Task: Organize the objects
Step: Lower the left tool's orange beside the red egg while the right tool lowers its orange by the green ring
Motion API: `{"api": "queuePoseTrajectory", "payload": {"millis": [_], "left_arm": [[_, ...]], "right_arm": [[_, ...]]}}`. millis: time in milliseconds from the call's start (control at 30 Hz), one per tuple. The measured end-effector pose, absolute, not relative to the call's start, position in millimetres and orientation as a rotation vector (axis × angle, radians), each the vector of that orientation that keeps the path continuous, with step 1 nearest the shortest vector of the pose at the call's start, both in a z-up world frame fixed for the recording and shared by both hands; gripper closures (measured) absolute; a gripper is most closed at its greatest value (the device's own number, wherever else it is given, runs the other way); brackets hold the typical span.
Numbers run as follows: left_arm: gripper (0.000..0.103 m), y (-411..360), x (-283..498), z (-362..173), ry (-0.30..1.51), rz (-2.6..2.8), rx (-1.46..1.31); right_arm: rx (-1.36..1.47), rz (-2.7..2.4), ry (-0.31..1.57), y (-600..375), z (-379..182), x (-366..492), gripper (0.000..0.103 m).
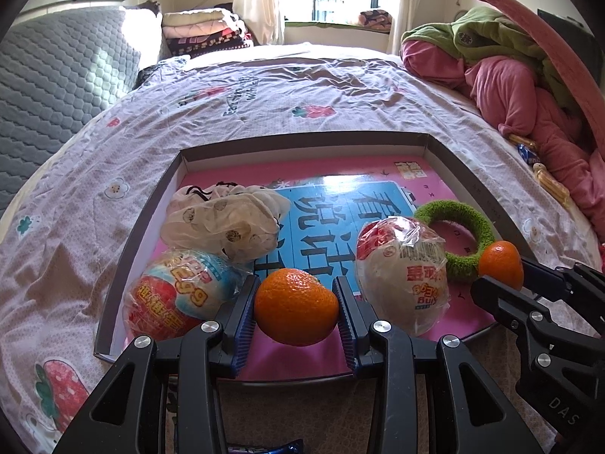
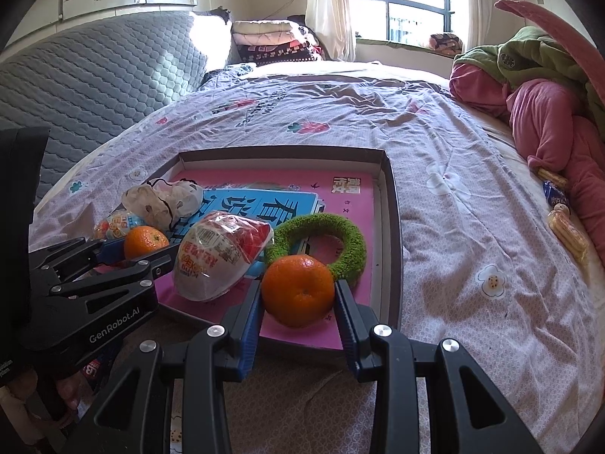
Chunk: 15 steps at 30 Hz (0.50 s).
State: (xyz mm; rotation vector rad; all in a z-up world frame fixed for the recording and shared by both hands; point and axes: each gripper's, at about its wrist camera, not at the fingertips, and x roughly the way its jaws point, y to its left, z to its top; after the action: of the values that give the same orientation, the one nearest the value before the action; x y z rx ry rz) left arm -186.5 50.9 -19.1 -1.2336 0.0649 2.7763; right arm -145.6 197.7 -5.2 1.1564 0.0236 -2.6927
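My left claw (image 1: 297,312) is clamped on an orange (image 1: 296,306) low over the tray's (image 1: 136,234) near edge, squeezed between two wrapped eggs (image 1: 181,295) (image 1: 402,278) with little room either side. My right claw (image 2: 298,302) grips a second orange (image 2: 298,290) near the tray's right wall, touching the green ring (image 2: 321,244). A cloth pouch (image 1: 223,223) fills the left. The tray's far half lies open; bedspread (image 2: 453,208) spreads beyond.

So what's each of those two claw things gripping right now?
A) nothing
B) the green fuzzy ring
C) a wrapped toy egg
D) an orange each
D: the left gripper pinches one orange, and the right gripper pinches another orange, both over the box.
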Motion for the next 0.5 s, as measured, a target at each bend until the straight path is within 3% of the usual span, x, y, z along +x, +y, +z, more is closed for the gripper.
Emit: {"api": "queuePoseTrajectory", "payload": {"millis": [500], "left_arm": [[0.063, 50.2, -191.3, -24.8, 0.042, 2.76, -1.265]], "right_arm": [[1.164, -2.719, 0.028, 195.1, -12.3, -153.6, 0.065]]}}
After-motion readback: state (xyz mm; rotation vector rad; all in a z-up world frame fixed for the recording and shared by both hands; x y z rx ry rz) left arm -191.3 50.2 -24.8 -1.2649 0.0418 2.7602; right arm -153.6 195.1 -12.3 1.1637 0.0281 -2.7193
